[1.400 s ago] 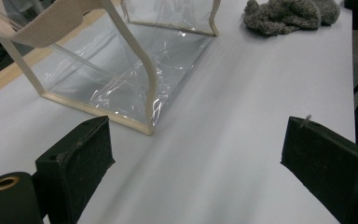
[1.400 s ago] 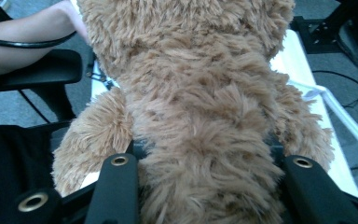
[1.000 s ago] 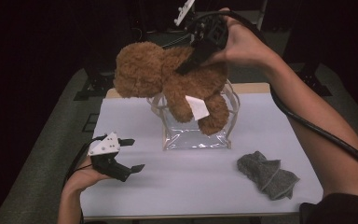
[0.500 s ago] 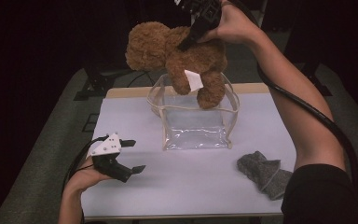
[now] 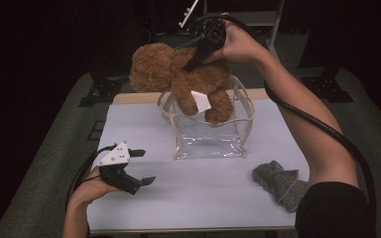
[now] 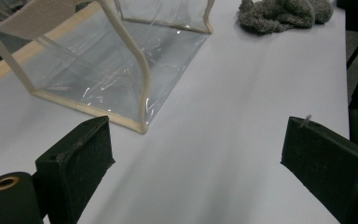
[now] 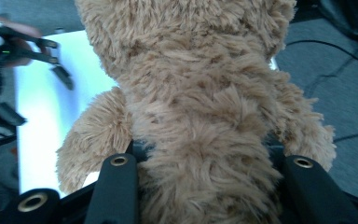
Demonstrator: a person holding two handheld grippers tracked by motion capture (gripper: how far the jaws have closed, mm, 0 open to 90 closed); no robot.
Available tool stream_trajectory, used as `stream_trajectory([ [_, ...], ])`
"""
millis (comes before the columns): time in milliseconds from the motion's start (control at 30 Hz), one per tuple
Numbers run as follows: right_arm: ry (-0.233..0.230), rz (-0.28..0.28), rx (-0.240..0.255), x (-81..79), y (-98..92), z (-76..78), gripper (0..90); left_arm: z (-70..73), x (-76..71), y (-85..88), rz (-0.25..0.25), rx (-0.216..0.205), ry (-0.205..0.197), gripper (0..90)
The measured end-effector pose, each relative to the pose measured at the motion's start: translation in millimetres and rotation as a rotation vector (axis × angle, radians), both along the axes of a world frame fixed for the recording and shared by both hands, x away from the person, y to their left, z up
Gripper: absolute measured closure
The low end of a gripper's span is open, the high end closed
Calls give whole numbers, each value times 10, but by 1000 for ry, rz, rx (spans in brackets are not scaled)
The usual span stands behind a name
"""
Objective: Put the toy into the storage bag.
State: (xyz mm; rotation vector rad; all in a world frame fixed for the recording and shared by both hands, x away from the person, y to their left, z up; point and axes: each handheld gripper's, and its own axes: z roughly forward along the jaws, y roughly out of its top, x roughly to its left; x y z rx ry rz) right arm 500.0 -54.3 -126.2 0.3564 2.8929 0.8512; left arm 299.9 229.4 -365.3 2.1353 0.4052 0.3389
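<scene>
The brown teddy bear hangs above the clear plastic bag, its legs dipping just inside the open mouth while its head and body stay outside, tilted toward the left of the high view. The right gripper clamps the bear's furry torso between its jaws, the right arm stretched far forward over the table with the wrist bent down. The fur is shaggy and curled; a white tag sticks out near one leg. The bag is stiff, glossy film with cream edging and a cream handle. The left gripper rests low near the table's front left, jaws wide apart on nothing. A grey knitted cloth lies crumpled at the front right, partly hidden by the sleeve. The bear's face cannot be made out, probably turned away.
</scene>
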Motion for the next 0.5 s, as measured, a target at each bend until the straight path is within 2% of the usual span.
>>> stream_trajectory([
  [133,33,52,8,-139,26,-93,552,-8,5,-17,-3,5,4,79],
  [200,49,61,11,-157,15,-149,549,-8,4,-20,-2,5,3,79],
  [300,59,44,4,-97,-41,-243,548,-4,-5,-24,-3,3,2,79],
  [400,66,2,-11,-1,-142,-308,548,4,0,-16,-1,-2,0,79],
  [500,66,-37,-7,108,-269,-336,548,-7,8,-12,-2,1,3,79],
])
